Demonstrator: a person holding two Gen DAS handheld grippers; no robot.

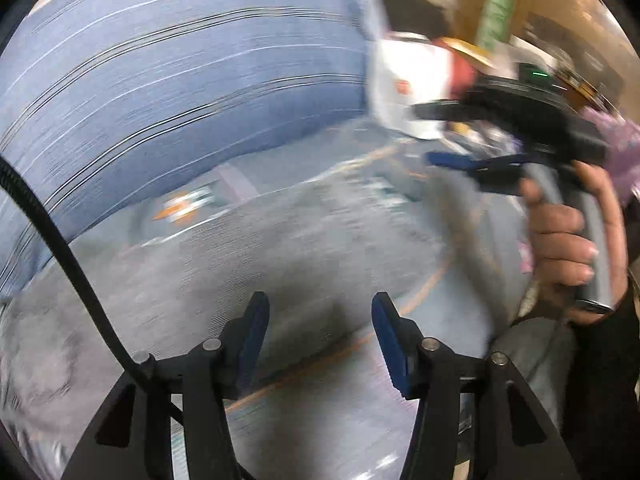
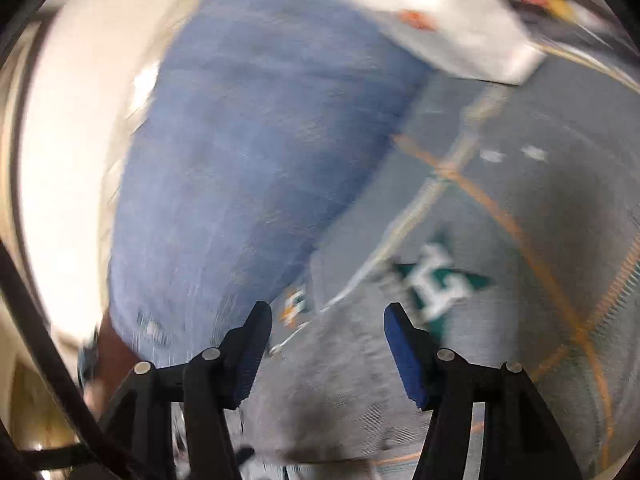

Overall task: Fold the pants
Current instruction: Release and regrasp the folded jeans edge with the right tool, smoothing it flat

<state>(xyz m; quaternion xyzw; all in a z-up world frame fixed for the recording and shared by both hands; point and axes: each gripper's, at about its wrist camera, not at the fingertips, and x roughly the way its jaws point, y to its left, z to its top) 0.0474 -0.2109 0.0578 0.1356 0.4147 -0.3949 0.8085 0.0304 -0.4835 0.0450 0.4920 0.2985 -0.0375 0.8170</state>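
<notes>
Blue denim pants (image 1: 168,92) lie spread on a grey patterned cloth (image 1: 320,248), filling the upper left of the blurred left wrist view. My left gripper (image 1: 320,312) is open and empty above the grey cloth, short of the pants' edge. My right gripper (image 1: 436,136) shows at the right of that view, held in a hand, its fingers apart. In the right wrist view the pants (image 2: 248,152) fill the upper left, and my right gripper (image 2: 328,320) is open and empty just below their edge.
A white box-like object (image 1: 412,80) sits beyond the pants, also in the right wrist view (image 2: 448,20). The grey cloth (image 2: 520,200) has orange lines and a green-white emblem (image 2: 436,280). A pale surface edge (image 2: 68,160) runs left of the pants.
</notes>
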